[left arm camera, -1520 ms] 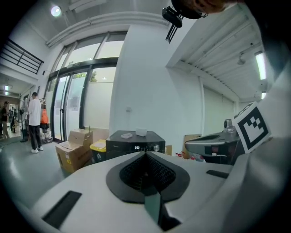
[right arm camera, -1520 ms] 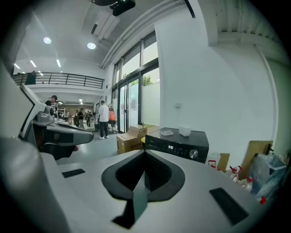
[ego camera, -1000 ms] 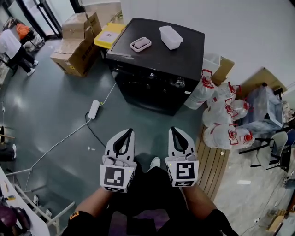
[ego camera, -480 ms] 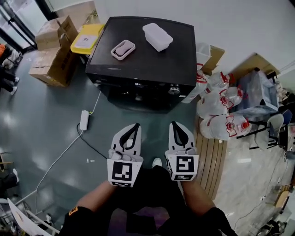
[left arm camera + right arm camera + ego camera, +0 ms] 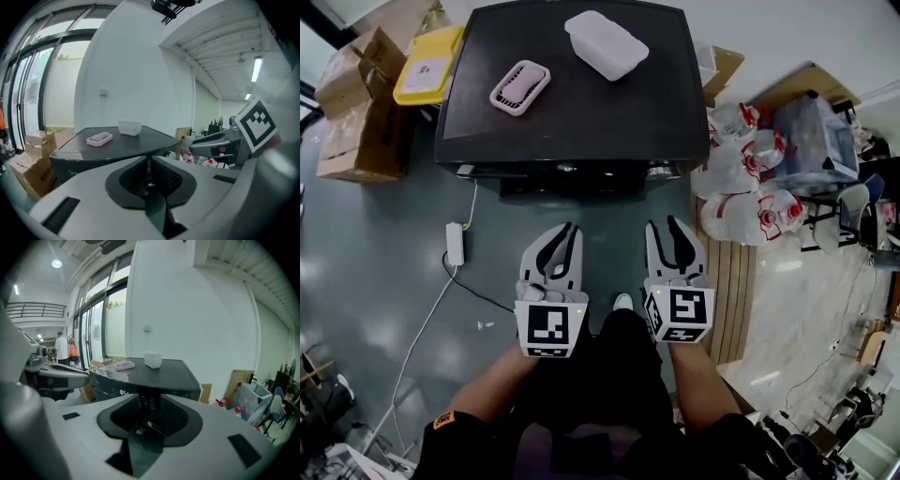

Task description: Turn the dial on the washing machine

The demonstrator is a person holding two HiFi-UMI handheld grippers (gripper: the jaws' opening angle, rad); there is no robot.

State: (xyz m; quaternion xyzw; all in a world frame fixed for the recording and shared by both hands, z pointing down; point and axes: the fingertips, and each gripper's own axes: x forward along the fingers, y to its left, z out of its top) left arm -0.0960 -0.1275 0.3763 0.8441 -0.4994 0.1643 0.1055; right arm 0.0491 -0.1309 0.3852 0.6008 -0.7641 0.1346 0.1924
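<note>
The black washing machine (image 5: 572,112) stands ahead of me, and its silver dial (image 5: 661,172) sits at the right end of the front panel. The dial (image 5: 171,154) also shows small in the left gripper view. My left gripper (image 5: 565,232) hovers above the floor short of the machine's front, jaws shut and empty. My right gripper (image 5: 664,225) is beside it, below the dial and apart from it. Its jaws have just been opening and stand open a little, with nothing between them. In the right gripper view the control panel (image 5: 140,397) shows through the gap.
A pink soap dish (image 5: 519,87) and a clear plastic tub (image 5: 607,44) lie on the machine's top. Cardboard boxes (image 5: 352,103) and a yellow box (image 5: 427,66) stand left, a power strip (image 5: 455,244) lies on the floor. Water jugs (image 5: 750,178) and a wooden pallet (image 5: 733,281) are to the right.
The machine has come nearer and fills more of the head view. Both grippers have moved forward towards it. The right jaws have parted; the left stay together.
</note>
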